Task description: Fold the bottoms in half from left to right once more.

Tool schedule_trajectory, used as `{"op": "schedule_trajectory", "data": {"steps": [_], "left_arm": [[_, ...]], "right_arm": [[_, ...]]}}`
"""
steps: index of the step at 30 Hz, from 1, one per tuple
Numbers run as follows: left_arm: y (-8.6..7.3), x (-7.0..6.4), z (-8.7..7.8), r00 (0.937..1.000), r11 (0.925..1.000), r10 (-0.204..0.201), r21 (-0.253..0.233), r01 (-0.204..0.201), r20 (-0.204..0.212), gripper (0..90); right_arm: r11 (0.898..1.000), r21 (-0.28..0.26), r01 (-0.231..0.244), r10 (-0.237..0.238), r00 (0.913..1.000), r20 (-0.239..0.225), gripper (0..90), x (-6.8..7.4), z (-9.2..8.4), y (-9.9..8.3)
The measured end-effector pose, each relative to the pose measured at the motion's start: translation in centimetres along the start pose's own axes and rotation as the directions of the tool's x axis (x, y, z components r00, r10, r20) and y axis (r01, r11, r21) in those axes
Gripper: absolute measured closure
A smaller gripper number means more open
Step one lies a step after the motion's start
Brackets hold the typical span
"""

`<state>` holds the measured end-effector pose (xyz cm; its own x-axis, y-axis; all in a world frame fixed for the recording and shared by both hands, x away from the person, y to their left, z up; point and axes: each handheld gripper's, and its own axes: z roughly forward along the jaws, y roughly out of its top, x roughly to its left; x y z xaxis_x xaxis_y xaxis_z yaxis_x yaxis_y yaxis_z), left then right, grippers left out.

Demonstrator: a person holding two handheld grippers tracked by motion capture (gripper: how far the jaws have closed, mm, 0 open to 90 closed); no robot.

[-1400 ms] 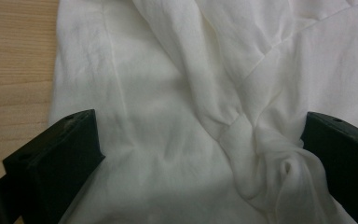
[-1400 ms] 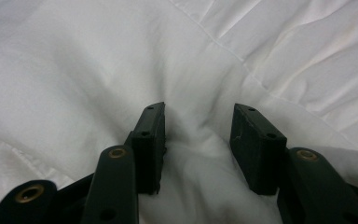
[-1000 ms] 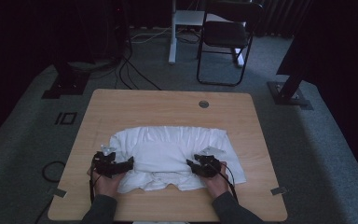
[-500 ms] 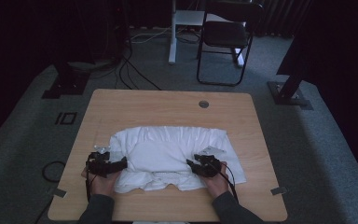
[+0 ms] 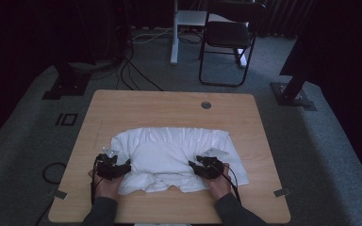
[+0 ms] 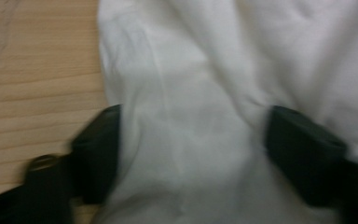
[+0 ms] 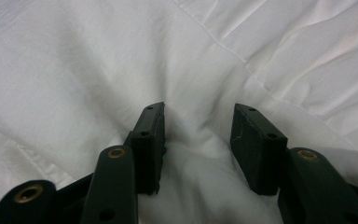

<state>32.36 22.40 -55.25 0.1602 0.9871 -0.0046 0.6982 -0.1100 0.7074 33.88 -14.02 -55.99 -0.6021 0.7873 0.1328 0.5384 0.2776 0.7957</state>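
1. Nearest to the person, the two forearms come in at the near table [image 5: 122, 106] edge, each hand with one gripper.
2. The left gripper [image 5: 122, 168] is at the left near side of the white garment [image 5: 169, 150]. Its jaws have just been closing. In the left gripper view a fold of the cloth [image 6: 186, 140] is between them and touches both pads.
3. The right gripper [image 5: 197, 167] is at the right near side. Its jaws are about half open, and a bunched ridge of cloth [image 7: 198, 135] rises between them; I cannot tell if they press it.
4. The garment lies crumpled on the near half of the wooden table.
5. Farther away, a chair [image 5: 228, 35] stands on the grey floor.
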Motion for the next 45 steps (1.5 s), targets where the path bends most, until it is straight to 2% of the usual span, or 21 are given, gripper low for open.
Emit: {"op": "schedule_trajectory", "data": {"steps": [2,3,5,7,8,9,13,14,18,20,26,27,28,29,31,32,33,34,35,39,45], "left_arm": [[0.0,0.0,-0.1,0.9999,1.0,-0.001,-0.006,0.001,0.013,51.8],[0.0,0.1,-0.1,0.9988,0.9998,-0.006,-0.016,0.007,0.048,63.6],[0.0,0.8,0.1,0.9903,0.9988,-0.042,-0.017,0.045,0.132,78.3],[0.0,1.5,0.2,0.9797,0.9969,-0.071,-0.02,0.076,0.188,83.7],[0.0,1.5,0.2,0.9797,0.9969,-0.071,-0.02,0.076,0.188,84.4],[0.0,2.2,-0.1,0.9664,0.9927,-0.101,-0.04,0.113,0.236,85.2],[0.3,2.9,-1.0,0.9465,0.9832,-0.12,-0.096,0.155,0.3,86.0],[0.4,3.1,-1.2,0.9359,0.9797,-0.13,-0.103,0.172,0.328,86.0],[0.4,3.5,-1.3,0.9198,0.9727,-0.146,-0.117,0.201,0.364,86.1],[0.4,3.6,-1.5,0.9138,0.9698,-0.143,-0.131,0.206,0.38,86.1],[1.3,3.5,-2.3,0.9076,0.9634,-0.112,-0.18,0.199,0.405,86.1],[1.8,3.5,-2.5,0.9005,0.959,-0.103,-0.198,0.202,0.423,86.1],[2.1,3.4,-2.6,0.9011,0.9583,-0.097,-0.205,0.199,0.422,86.1],[2.3,3.4,-2.7,0.901,0.9577,-0.093,-0.209,0.198,0.424,86.1],[2.8,3.4,-3.0,0.8889,0.9505,-0.09,-0.228,0.211,0.449,86.1],[2.8,3.4,-3.0,0.8889,0.9505,-0.09,-0.228,0.211,0.449,86.2],[3.3,3.4,-3.2,0.8794,0.9446,-0.087,-0.242,0.222,0.468,86.2],[3.3,3.4,-3.2,0.8794,0.9446,-0.087,-0.242,0.222,0.468,86.2],[4.1,3.2,-3.6,0.8681,0.9359,-0.073,-0.267,0.23,0.491,86.3],[5.4,2.6,-4.2,0.857,0.9267,-0.039,-0.302,0.223,0.514,86.3],[7.7,1.2,-5.3,0.8493,0.9183,0.036,-0.353,0.18,0.527,86.3]], "right_arm": [[1.0,0.0,0.0,0.0,1.0,0.0,54.1,0.0,0.0,0.0],[1.0,0.0,0.0,0.0,1.0,0.0,54.1,0.0,0.0,0.0],[1.0,-0.001,0.0,0.0,1.0,0.0,54.1,0.0,0.0,0.0],[1.0,-0.001,0.0,0.0,1.0,-0.001,54.1,0.0,0.0,0.0],[1.0,-0.001,0.0,0.0,1.0,-0.001,54.1,0.0,0.0,0.0],[1.0,-0.001,-0.001,0.001,1.0,-0.002,54.1,0.0,0.0,0.0],[1.0,-0.001,-0.001,0.001,1.0,-0.001,54.0,0.0,0.0,0.0],[1.0,-0.001,0.0,0.0,1.0,-0.001,54.0,0.0,0.0,0.0],[1.0,0.009,0.0,0.0,1.0,0.006,53.5,0.1,-0.1,0.2],[1.0,0.019,-0.001,0.001,1.0,0.01,51.2,0.1,-0.3,0.7],[0.998,-0.055,0.005,-0.006,0.9998,-0.018,48.2,0.6,-1.1,2.6],[0.998,-0.063,0.011,-0.012,0.9996,-0.027,47.8,0.8,-0.9,3.0],[0.998,-0.065,0.017,-0.019,0.9995,-0.027,47.7,1.0,-0.8,3.1],[0.998,-0.06,0.025,-0.027,0.9993,-0.025,47.5,1.3,-0.5,3.4],[0.998,-0.053,0.033,-0.034,0.9989,-0.031,47.4,1.7,0.1,3.5],[0.998,-0.048,0.032,-0.034,0.9988,-0.035,47.4,1.9,0.3,3.5],[0.999,-0.035,0.038,-0.04,0.9982,-0.044,47.5,2.2,0.7,3.4],[0.999,-0.035,0.038,-0.04,0.9982,-0.044,47.5,2.2,0.7,3.4],[0.996,0.005,0.09,-0.089,0.9956,-0.027,47.4,3.1,1.6,3.1],[0.992,0.05,0.114,-0.112,0.9933,-0.025,47.3,3.9,2.8,2.7],[0.991,0.057,0.122,-0.12,0.992,-0.039,47.4,4.8,3.8,2.9]]}}
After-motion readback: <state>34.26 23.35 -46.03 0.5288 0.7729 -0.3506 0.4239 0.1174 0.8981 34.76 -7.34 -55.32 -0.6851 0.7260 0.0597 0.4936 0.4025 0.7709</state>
